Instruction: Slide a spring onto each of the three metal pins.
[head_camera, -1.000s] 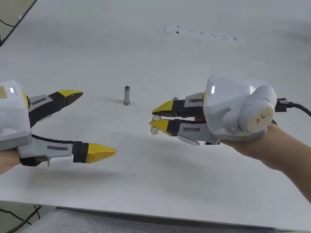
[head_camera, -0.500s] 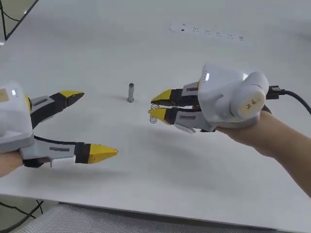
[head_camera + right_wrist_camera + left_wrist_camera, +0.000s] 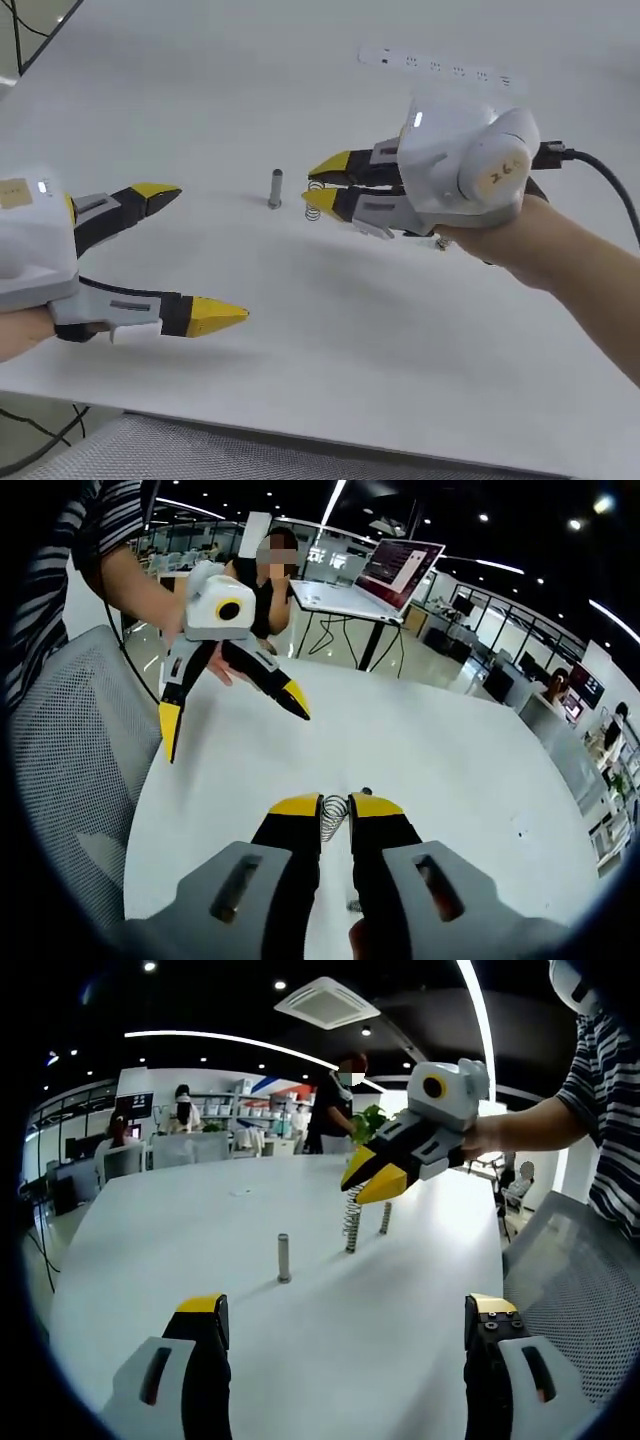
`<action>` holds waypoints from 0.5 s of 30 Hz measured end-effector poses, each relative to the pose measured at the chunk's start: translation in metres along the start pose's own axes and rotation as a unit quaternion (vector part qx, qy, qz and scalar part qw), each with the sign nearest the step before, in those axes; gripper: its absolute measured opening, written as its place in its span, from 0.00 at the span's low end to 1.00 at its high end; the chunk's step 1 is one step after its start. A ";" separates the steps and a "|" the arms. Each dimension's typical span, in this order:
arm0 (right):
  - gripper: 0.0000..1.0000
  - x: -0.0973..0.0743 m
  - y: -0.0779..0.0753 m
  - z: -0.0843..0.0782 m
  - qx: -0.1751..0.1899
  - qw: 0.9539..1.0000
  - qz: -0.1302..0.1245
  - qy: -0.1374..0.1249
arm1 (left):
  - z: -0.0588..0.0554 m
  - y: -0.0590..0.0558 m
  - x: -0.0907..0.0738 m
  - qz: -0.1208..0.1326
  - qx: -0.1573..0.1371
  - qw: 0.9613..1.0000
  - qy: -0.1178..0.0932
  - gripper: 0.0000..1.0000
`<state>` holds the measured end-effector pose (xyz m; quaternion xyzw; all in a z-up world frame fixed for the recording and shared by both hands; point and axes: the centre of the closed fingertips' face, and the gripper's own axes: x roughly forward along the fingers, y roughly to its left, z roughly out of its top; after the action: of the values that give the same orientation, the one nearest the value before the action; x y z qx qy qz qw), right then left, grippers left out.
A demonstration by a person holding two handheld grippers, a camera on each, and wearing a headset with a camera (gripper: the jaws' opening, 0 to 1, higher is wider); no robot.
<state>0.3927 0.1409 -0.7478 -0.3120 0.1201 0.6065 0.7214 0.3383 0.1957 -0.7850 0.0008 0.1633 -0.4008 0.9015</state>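
A short metal pin (image 3: 276, 188) stands upright on the white table (image 3: 330, 320); in the left gripper view it is the bare pin (image 3: 284, 1258). Just right of it my right gripper (image 3: 318, 184) is shut on a small coil spring (image 3: 313, 205), which shows between its yellow tips (image 3: 336, 808) as the spring (image 3: 334, 813). In the left gripper view the spring (image 3: 352, 1222) hangs from the right gripper (image 3: 372, 1172), with a second pin (image 3: 385, 1217) just behind it. My left gripper (image 3: 195, 252) hovers open and holds nothing at the near left (image 3: 346, 1305).
A white power strip (image 3: 440, 70) lies at the table's far edge. A black cable (image 3: 600, 190) trails from the right gripper. The table's near edge (image 3: 300, 425) runs below the left gripper. People, a laptop and office desks fill the background.
My right gripper has carried the spring away from me, to just right of the pin and level with it. The left gripper has stayed open in place.
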 end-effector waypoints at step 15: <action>0.12 0.023 -0.037 0.016 0.012 1.000 -0.016 -0.005 | -0.004 0.000 0.000 0.001 0.004 1.000 0.008 0.97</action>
<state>0.4300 0.1667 -0.7371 -0.3023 0.1189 0.5948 0.7353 0.3372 0.1962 -0.7885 0.0081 0.1688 -0.4010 0.9004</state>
